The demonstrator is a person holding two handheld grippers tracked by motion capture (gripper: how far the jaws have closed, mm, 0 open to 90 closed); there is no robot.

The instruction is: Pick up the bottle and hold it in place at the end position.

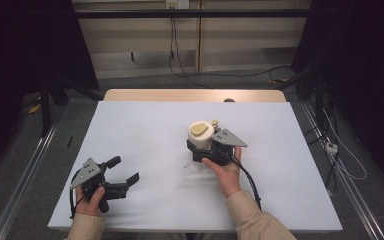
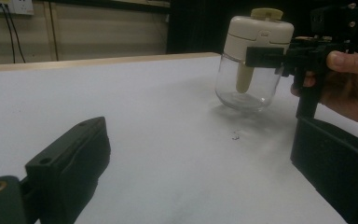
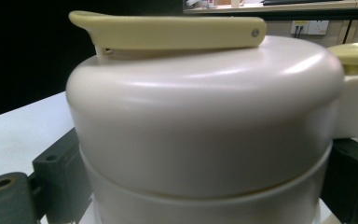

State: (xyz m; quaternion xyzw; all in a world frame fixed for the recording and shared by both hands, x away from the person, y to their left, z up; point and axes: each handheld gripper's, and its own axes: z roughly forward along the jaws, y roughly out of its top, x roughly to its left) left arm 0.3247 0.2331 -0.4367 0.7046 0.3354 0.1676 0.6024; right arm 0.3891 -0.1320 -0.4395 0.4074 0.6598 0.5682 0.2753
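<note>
Pinching one jar (image 1: 201, 136) just below its cream lid (image 3: 200, 121), the right gripper (image 1: 206, 145) has a black jaw pressed to each side of the container, as the right gripper view shows at close range. The jar has a clear glass body (image 2: 247, 88) and a yellow flap (image 1: 199, 129) lying flat on the lid; a second, smaller yellow knob (image 1: 214, 122) sits at the lid's far edge. In the left gripper view the jar appears raised just off the table (image 1: 145, 130), with a soft shadow under it, though contact cannot be told for certain. One right hand (image 1: 226, 169) wraps the gripper's body from the near side of the jar.

Near and to the left of the jar, well apart from it, the left gripper (image 1: 125, 170) rests low by the table's front edge with its two jaws spread wide and nothing between them. One left hand (image 1: 93, 196) holds it from behind. Each gripper carries one grey three-cornered plate on top, two in all, and a black cable trails from each toward the person.

Just in front of the jar, between it and the left gripper, one small pale scrap (image 2: 235, 136) lies on the white tabletop. Beyond the jar, one wooden strip (image 1: 195, 95) edges the table's far side, and two wall sockets (image 1: 177, 4) sit on the wall behind.
</note>
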